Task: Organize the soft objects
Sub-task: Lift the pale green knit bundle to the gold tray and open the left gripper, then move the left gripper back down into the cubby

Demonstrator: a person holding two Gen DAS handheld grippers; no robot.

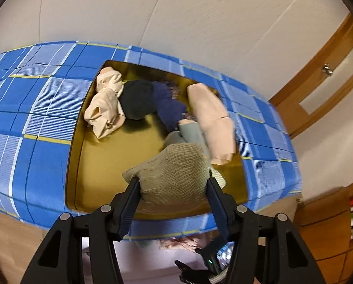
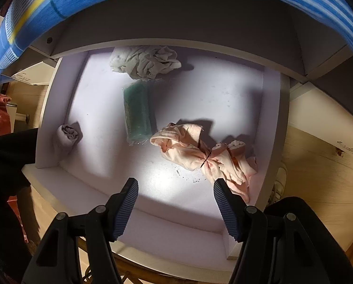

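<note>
My left gripper (image 1: 173,181) is shut on an olive knitted cloth (image 1: 174,170), held over the near part of a gold tray (image 1: 100,165) on the blue plaid table. The tray also holds beige cloths (image 1: 106,106), a black bundle (image 1: 137,100), a navy cloth (image 1: 168,105), a grey-blue piece (image 1: 190,131) and a pink folded cloth (image 1: 212,120). My right gripper (image 2: 175,189) is open and empty above a white drawer (image 2: 273,118). In the drawer lie a pink cloth (image 2: 200,151), a green wrapped roll (image 2: 137,112), a grey-white crumpled cloth (image 2: 145,62) and a small lilac roll (image 2: 67,135).
The table with the blue plaid cover (image 1: 34,94) stands against a white wall, a wooden door (image 1: 318,82) at right. The drawer sits under the table edge (image 2: 176,30). A wooden cabinet (image 1: 330,232) is at lower right. A dark sleeve (image 2: 3,161) is at the left.
</note>
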